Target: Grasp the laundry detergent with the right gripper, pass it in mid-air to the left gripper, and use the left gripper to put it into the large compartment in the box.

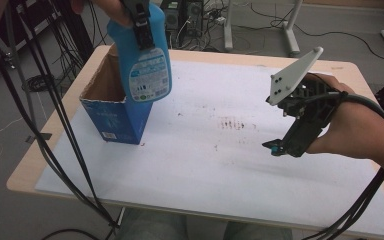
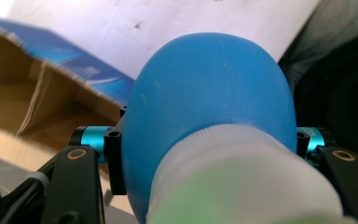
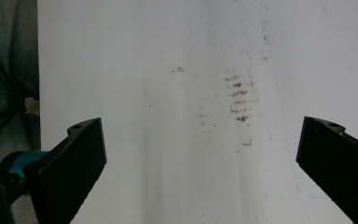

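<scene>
The blue bottle (image 2: 209,107) sits right against the left gripper view's lens, its rounded shoulder bulging between the two black jaws and its pale cap end blurred at the bottom. The left gripper (image 1: 141,22) is clamped on the bottle near its neck and holds it in the air, hanging bottom-down with its label facing the person, just above and partly in front of the open blue carton (image 1: 114,107). That carton stands upright on the left of the table with its brown inside showing, so the bottle looks lined up either to go down into it or to have just come out; which one cannot be told.

The right gripper (image 1: 280,146) hangs over the right half of the table, well apart from the bottle, jaws spread wide and holding nothing, probably waiting to steady the carton.

A white sheet (image 1: 215,165) covers the wooden table (image 1: 25,172) and carries a patch of brownish smudges (image 3: 240,100) near its middle. Beyond the table lie grey floor, cables and stand legs.
</scene>
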`<state>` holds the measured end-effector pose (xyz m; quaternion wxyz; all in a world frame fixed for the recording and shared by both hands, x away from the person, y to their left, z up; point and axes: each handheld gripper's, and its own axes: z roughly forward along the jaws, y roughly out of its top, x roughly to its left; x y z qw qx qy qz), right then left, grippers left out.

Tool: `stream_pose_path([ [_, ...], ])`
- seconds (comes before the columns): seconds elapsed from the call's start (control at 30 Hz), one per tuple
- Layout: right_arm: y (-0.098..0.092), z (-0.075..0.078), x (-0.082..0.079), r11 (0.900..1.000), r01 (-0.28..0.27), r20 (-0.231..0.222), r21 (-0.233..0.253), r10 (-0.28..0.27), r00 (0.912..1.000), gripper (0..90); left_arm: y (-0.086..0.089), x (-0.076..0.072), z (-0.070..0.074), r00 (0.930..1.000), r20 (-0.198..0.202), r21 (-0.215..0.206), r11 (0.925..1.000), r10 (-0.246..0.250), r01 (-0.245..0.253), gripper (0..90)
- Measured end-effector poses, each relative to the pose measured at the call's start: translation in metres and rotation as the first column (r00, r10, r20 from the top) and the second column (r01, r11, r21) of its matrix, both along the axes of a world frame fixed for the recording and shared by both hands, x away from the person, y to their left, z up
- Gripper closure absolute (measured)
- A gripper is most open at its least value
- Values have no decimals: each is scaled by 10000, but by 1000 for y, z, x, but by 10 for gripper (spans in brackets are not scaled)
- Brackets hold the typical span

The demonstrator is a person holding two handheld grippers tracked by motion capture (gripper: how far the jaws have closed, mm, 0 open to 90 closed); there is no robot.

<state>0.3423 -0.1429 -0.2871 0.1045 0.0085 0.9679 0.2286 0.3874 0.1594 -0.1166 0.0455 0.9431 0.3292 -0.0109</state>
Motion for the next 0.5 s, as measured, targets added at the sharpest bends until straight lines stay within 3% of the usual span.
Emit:
stream_pose_path([
  [0.13, 0, -2, 1, 9999, -40, -54, -121, 39, 10000, 6, 13, 5, 9, 9925, 204, -50, 9927, 1208, -1207, 382],
  [0.23, 1, -3, 0, 9997, -45, -47, -220, 44, 10000, 6, 24, 9, 13, 9781, 347, -17, 9787, 2051, -2052, 382],
  [0.37, 1, -3, 0, 9998, -64, -59, -195, 63, 10000, 6, 43, 16, 14, 9460, 264, 129, 9461, 3232, -3236, 381],
  [0.47, 2, -4, 0, 9997, -74, -73, -218, 73, 9999, 6, 55, 20, 12, 9100, 342, 216, 9101, 4131, -4139, 381],
  [0.5, 3, -4, 1, 9996, -86, -76, -252, 85, 9999, 6, 58, 21, 11, 9053, 359, 316, 9049, 4233, -4244, 381],
])
